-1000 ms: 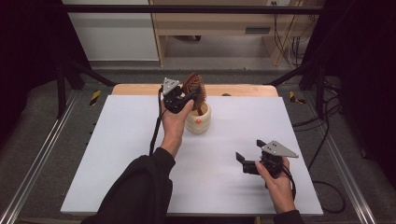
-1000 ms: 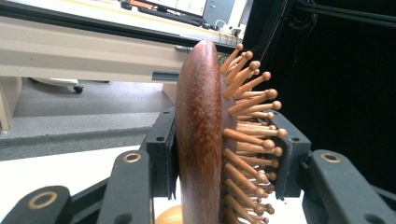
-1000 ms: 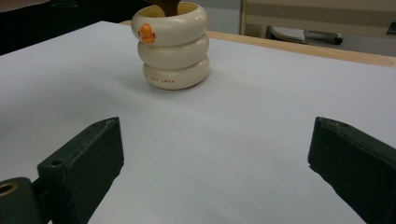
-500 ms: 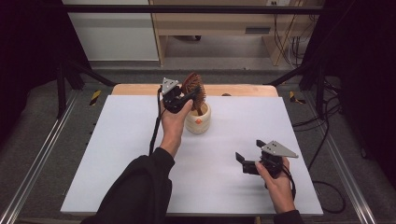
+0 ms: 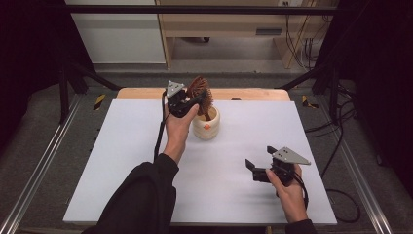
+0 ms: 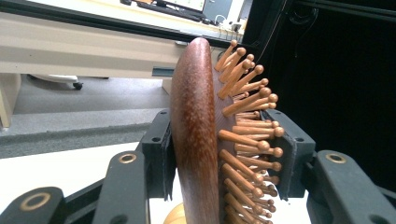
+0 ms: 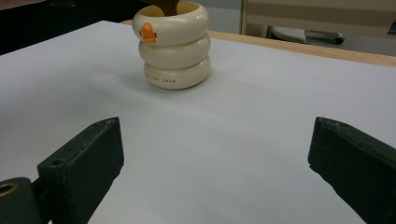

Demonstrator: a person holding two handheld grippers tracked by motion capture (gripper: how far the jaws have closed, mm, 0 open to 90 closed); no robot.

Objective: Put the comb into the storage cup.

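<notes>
A brown wooden hairbrush (image 5: 200,92) with round-tipped wooden pins stands head up in a cream ringed cup (image 5: 207,126) that has a small orange mark, at the back middle of the white table. My left gripper (image 5: 195,100) clasps the brush head: in the left gripper view one pad lies on the smooth back of the brush (image 6: 196,130) and the other on the pin tips. Its jaws have just been opening slightly, with the brush still between them. My right gripper (image 5: 260,157) rests open at the front right, pointing toward the cup (image 7: 173,46), with nothing between its jaws.
The white table top (image 5: 122,170) has a wooden strip (image 5: 253,94) along its far edge. Metal rails run down both sides, and cables lie on the floor at the right. Wooden furniture stands beyond the table.
</notes>
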